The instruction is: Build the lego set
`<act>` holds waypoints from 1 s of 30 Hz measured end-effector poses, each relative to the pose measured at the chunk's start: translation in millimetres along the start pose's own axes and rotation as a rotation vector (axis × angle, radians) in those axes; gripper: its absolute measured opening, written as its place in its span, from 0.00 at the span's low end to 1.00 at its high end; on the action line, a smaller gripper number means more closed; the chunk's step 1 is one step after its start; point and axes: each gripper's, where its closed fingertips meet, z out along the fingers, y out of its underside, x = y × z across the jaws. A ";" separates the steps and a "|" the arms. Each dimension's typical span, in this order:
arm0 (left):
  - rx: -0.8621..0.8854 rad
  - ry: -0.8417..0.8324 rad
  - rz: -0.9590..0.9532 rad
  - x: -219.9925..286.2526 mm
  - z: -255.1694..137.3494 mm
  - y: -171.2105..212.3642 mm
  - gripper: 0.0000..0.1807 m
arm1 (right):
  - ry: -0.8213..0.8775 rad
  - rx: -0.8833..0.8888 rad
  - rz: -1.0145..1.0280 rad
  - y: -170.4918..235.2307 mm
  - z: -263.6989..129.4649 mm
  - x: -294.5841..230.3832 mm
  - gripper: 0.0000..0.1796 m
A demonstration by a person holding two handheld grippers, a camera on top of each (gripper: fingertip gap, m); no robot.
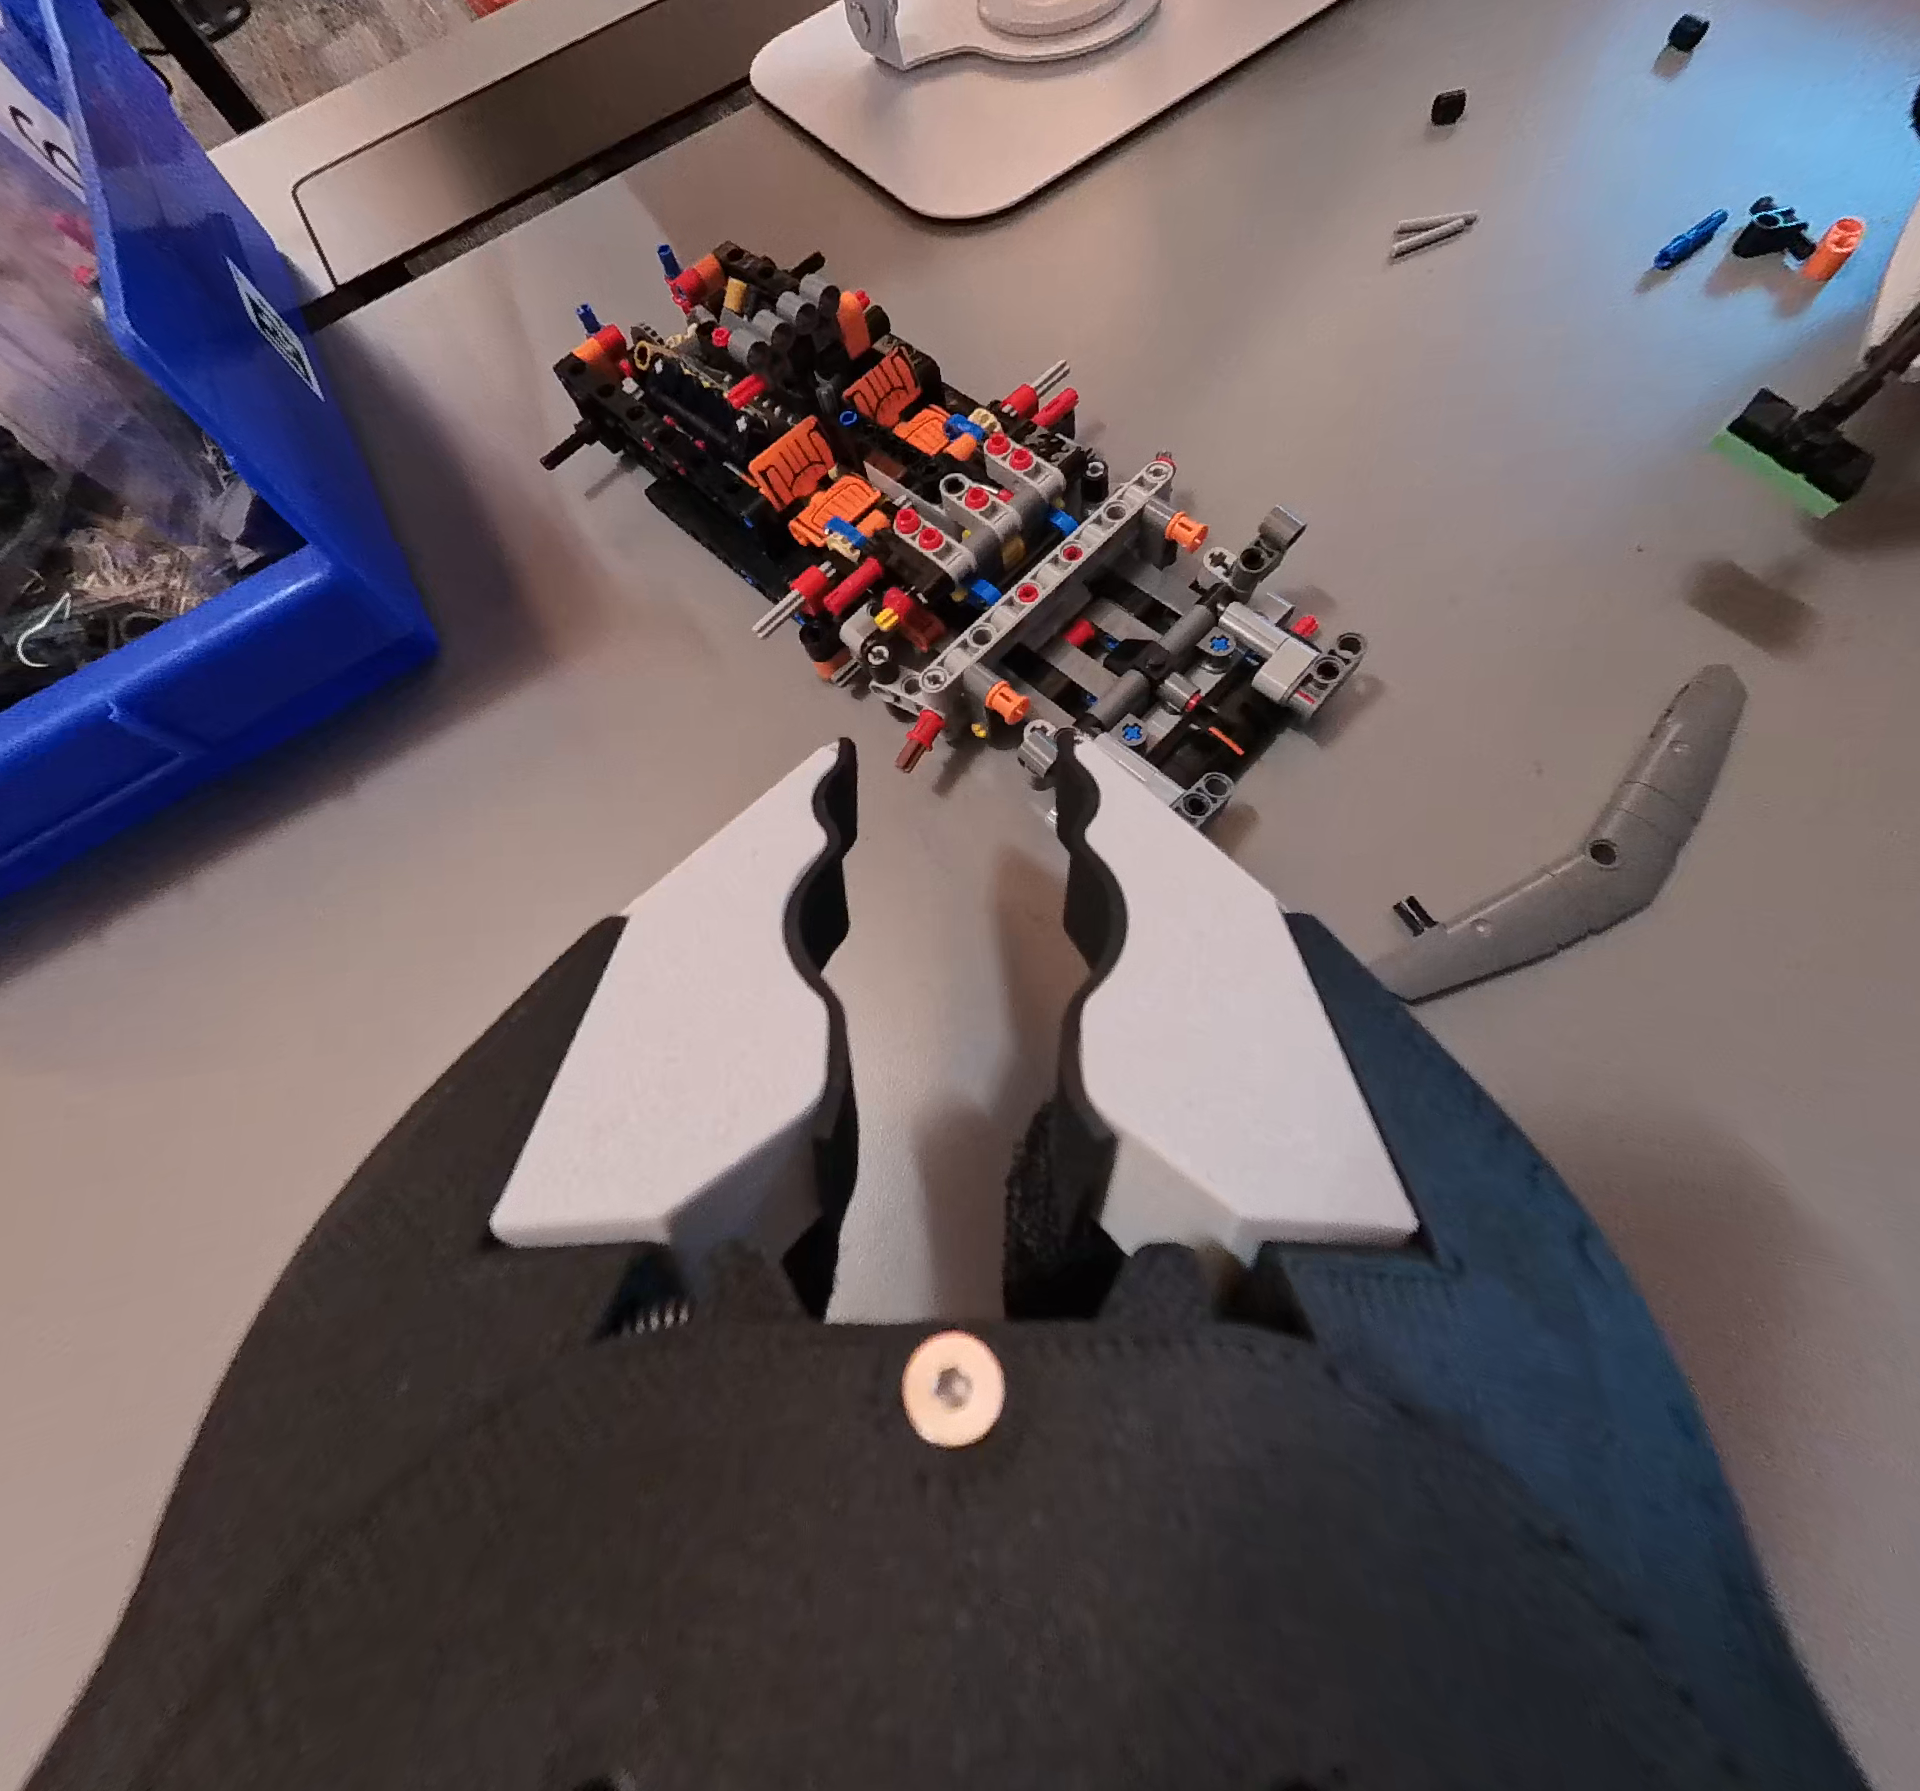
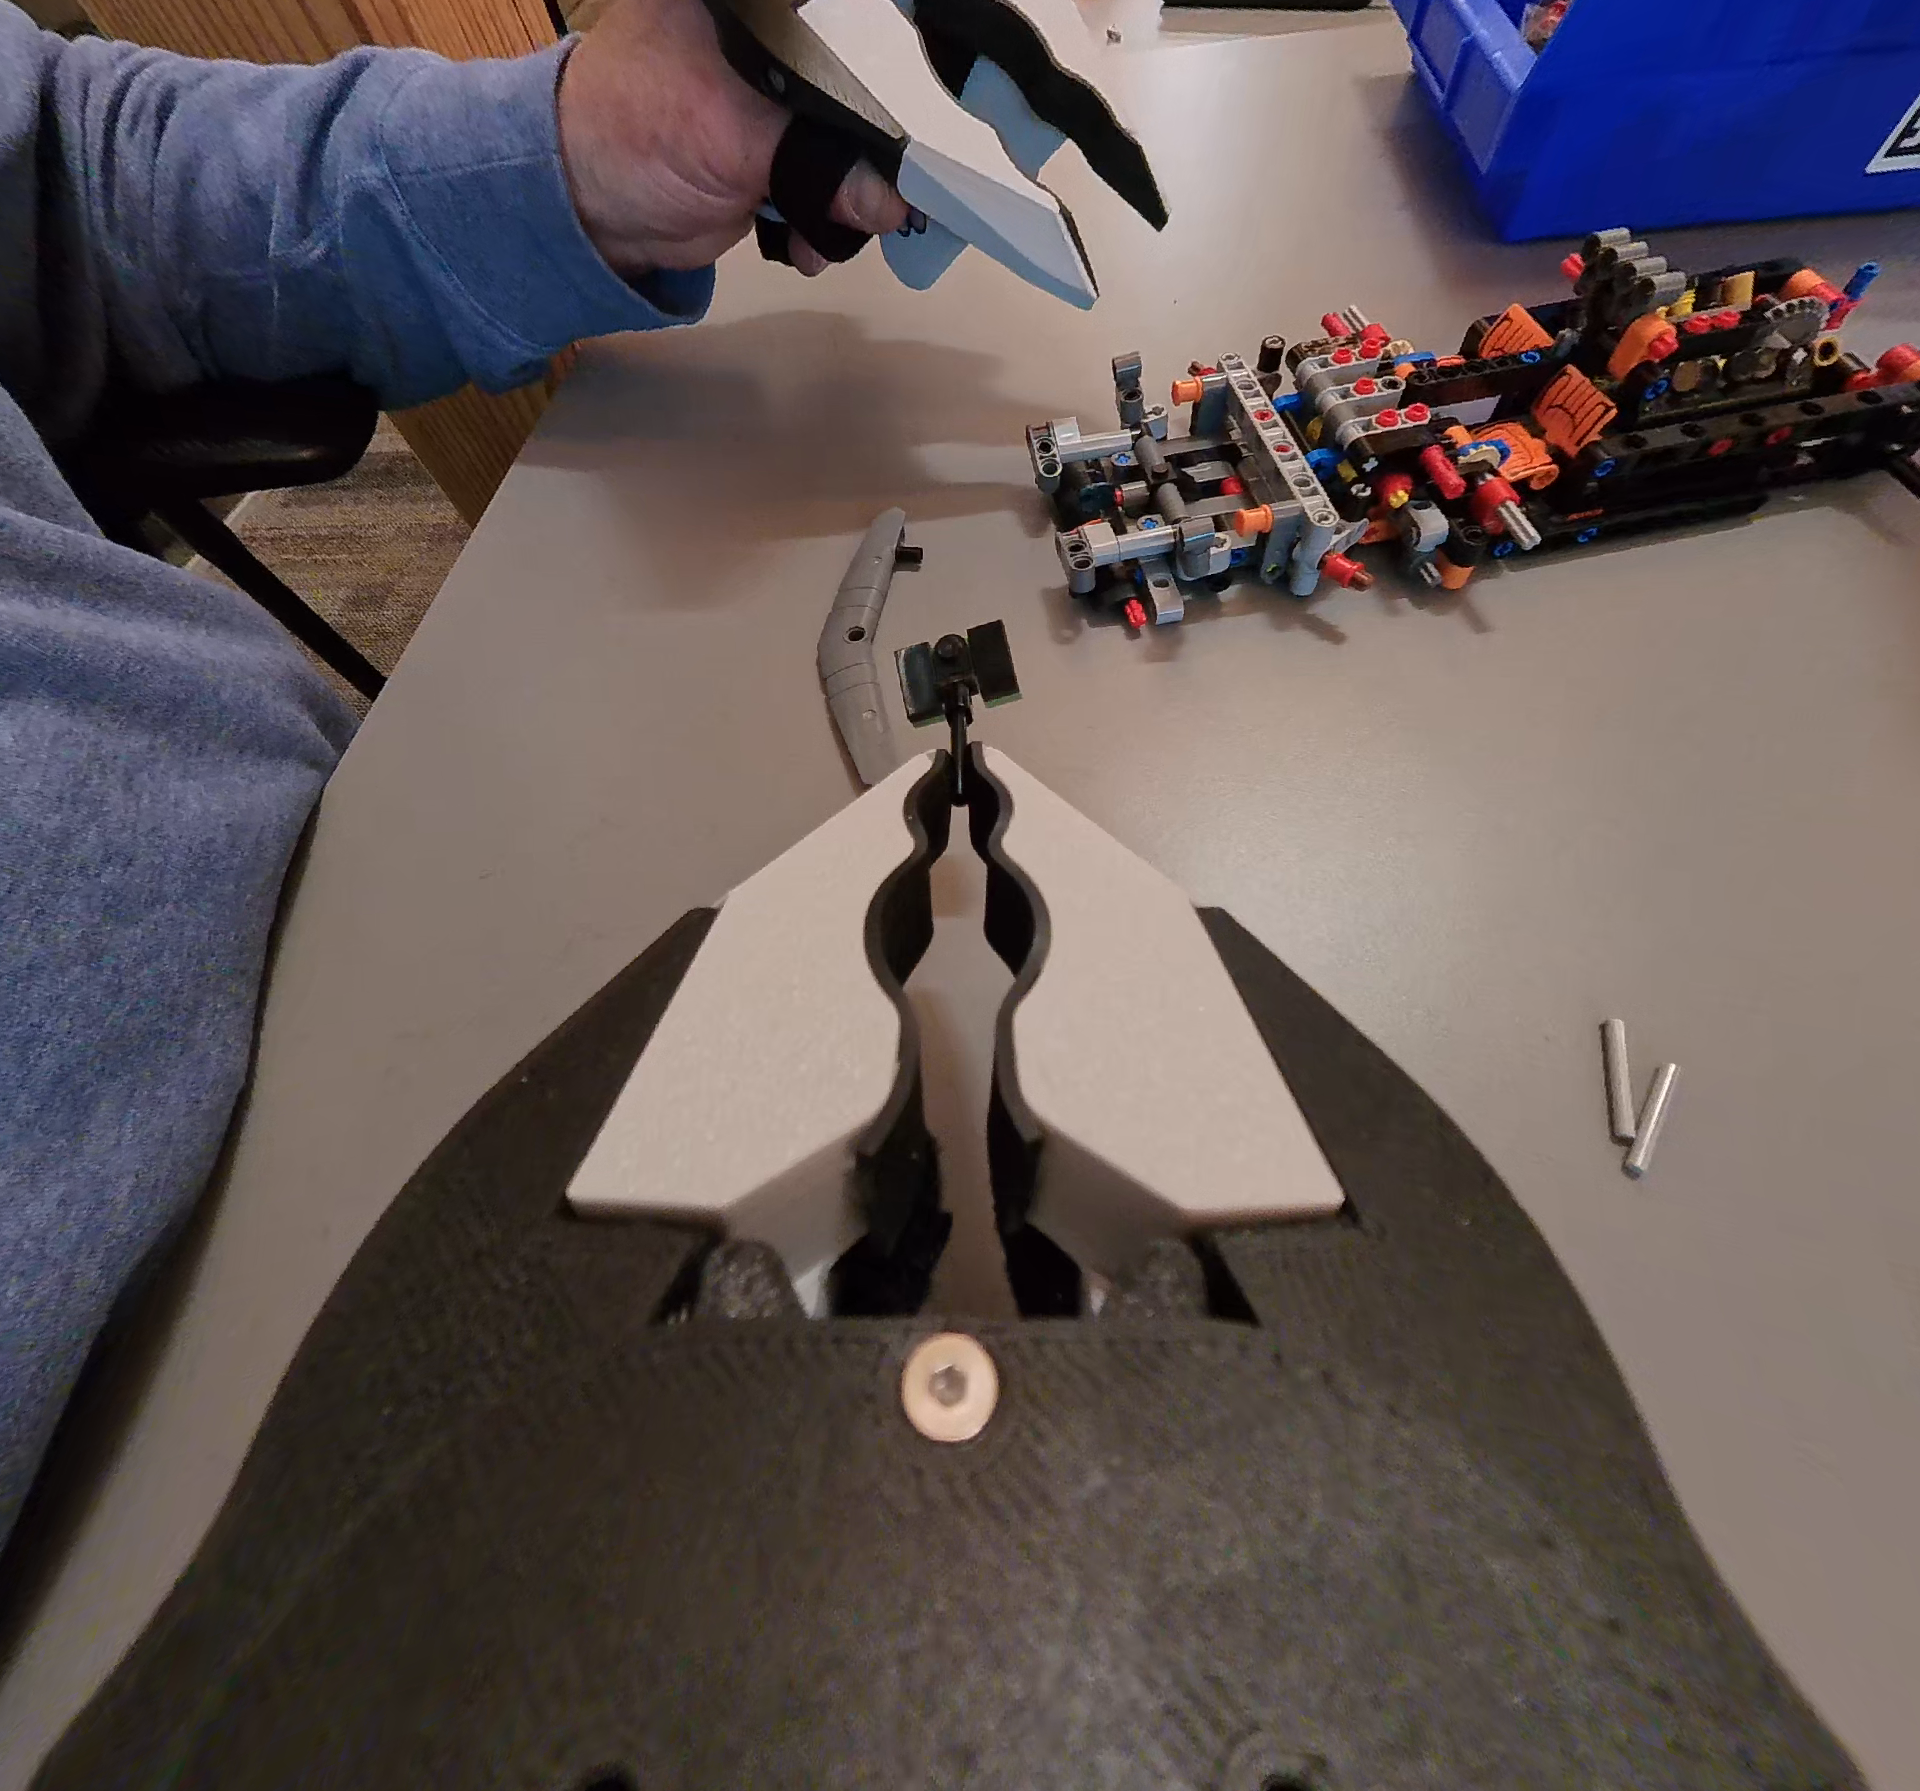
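1. The left gripper [image 1: 956,754] hovers above the grey worktop [image 1: 520,910] with its fingers apart and nothing between them; the tips point toward the near end of the lego chassis [image 1: 935,515].
2. In the right wrist view the left gripper [image 2: 1117,255] shows at 12 o'clock, held in a person's hand [image 2: 675,141] with a blue sleeve [image 2: 312,214], raised clear of the worktop.
3. The right gripper [image 2: 961,770] has its fingers together, clamped on the thin black stem of a small black lego piece [image 2: 956,666], which sticks out beyond the tips.
4. The same piece appears in the left wrist view at 3 o'clock [image 1: 1797,453], with a green underside.
5. The chassis [image 2: 1455,453] lies on the worktop at 2 o'clock in the right wrist view, well apart from the held piece.
6. A curved grey panel [image 2: 857,640] lies just beside the held piece, toward 9 o'clock of it.
7. Two grey axle pins [image 2: 1636,1097] lie together at 4 o'clock in the right wrist view.
8. A blue bin [image 1: 208,453] stands at 9 o'clock in the left wrist view; a monitor base [image 1: 1070,37] sits at 12 o'clock.
9. Small loose parts [image 1: 1766,240] lie at 2 o'clock there.
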 end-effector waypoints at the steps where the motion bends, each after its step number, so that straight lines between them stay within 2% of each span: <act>1: 0.000 0.001 0.000 0.1 0.0 0.1 0.20 | 0.000 0.000 0.000 0.0 -0.1 0.0 0.00; 30: -0.021 0.015 -0.016 -2.7 1.4 9.7 0.19 | 0.000 -0.008 0.004 3.8 -0.5 1.4 0.00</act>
